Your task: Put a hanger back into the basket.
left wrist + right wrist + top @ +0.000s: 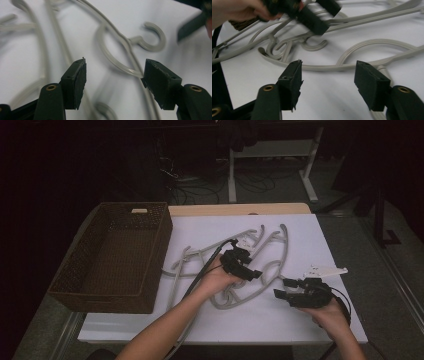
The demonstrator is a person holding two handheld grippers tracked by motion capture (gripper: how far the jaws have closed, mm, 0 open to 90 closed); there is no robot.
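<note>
Several grey plastic hangers (286,245) lie tangled on the white tabletop (280,320). My left gripper (252,272) hovers over the middle of the pile. In the left gripper view its jaws (115,75) stand open, with a hanger hook (155,40) and its neck below them and nothing pressed between the pads. My right gripper (282,288) is at the pile's right edge, held in a hand. Its jaws (328,75) are open above a curved hanger arm (362,45), apart from it. The left gripper (322,12) is blurred at the top of the right gripper view.
A brown wicker basket (100,300) stands at the table's left side, next to the pile. A white hanger-like piece (325,270) lies just beyond the right gripper. Desk legs and cables are on the dark floor behind the table.
</note>
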